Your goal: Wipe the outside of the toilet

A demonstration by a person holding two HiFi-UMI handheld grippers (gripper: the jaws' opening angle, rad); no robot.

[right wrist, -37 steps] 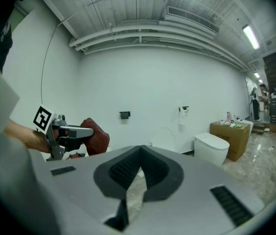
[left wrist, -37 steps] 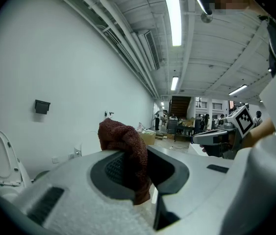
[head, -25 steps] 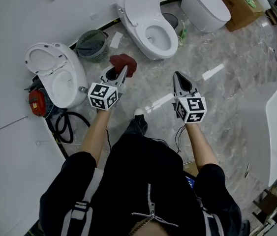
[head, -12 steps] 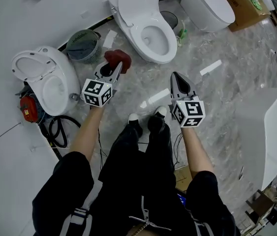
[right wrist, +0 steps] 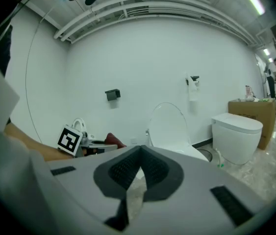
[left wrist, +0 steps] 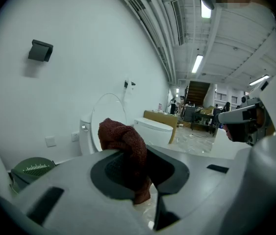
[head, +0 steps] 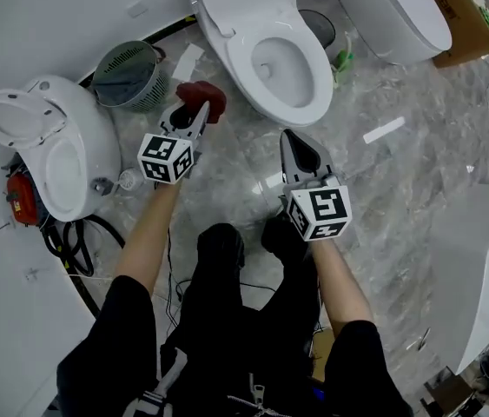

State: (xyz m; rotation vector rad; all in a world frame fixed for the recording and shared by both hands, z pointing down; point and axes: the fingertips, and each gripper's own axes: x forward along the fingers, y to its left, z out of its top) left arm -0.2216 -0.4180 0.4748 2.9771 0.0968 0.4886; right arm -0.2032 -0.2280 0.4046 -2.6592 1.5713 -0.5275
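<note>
Bright overhead ceiling lights, glare on glossy floor (head: 374,137), sharp focus, fisheye vignetting in gripper views

Three toilets (head: 266,46) (head: 53,146) (head: 396,16), one basket (head: 127,76), one cloth (head: 201,98).

- The central toilet (head: 270,50) stands against the wall, directly ahead of the person.
- A second toilet (head: 49,142) stands to its left, with a basket (head: 127,76) on the floor between the two.
- A third toilet (head: 396,16) stands to the right, with a cardboard box (head: 470,11) beyond it.
- The left gripper (head: 199,111) is near the central bowl's left side, with a cloth (head: 201,95) between its jaws.
- The right gripper (head: 289,139) is just before the bowl's front, its jaws together on nothing.
</note>
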